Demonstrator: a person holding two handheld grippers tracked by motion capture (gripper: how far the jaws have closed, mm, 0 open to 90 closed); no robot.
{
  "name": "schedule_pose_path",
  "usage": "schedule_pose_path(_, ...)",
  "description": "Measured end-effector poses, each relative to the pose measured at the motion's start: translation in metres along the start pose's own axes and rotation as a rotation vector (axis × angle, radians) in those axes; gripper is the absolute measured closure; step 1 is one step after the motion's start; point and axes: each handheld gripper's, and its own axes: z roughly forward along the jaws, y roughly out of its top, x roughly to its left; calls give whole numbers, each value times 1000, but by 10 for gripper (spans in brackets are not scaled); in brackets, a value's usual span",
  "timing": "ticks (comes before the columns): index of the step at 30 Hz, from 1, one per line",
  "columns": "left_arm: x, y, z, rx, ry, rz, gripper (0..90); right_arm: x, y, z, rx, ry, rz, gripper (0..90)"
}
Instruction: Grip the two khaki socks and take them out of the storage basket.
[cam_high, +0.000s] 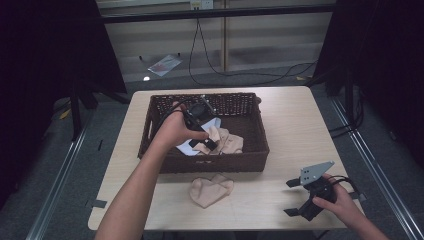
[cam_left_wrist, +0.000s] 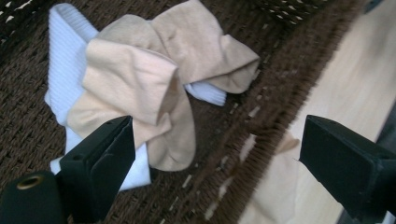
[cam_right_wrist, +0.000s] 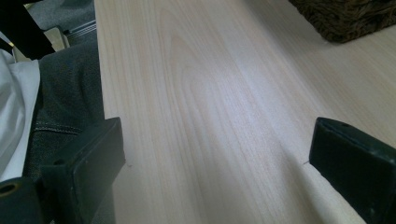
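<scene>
Two claws: left claw (cam_high: 209, 143) gapes wide inside the basket (cam_high: 256, 135), empty; right claw (cam_high: 294, 197) spread wide, empty, low over the surface (cam_high: 290, 120).
Socks: beige sock (cam_left_wrist: 140, 74) heaped on white sock (cam_left_wrist: 63, 65) in basket; another beige sock (cam_high: 211, 190) on surface, just outside.
Writing: none legible.
Room: grey floor, dark curtains, trailing cable.

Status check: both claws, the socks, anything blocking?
Left claw open over basket, above beige sock. Right claw open, low over table. Second beige sock outside basket. Nothing blocking.
</scene>
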Motion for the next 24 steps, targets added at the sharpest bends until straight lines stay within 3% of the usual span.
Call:
schedule_pose_path(6, 12, 2, 14, 5, 2, -16, 110, 0, 0, 0, -2, 3, 0, 32)
schedule_pose_path(11, 18, 3, 23, -18, 16, -33, 120, 0, 0, 0, -3, 4, -1, 32)
schedule_pose_path(18, 27, 5, 34, 9, 28, -48, 128, 0, 0, 0, -5, 5, -2, 32)
schedule_pose_path(24, 30, 5, 44, 1, 30, -49, 150, 0, 0, 0, -6, 9, -3, 32)
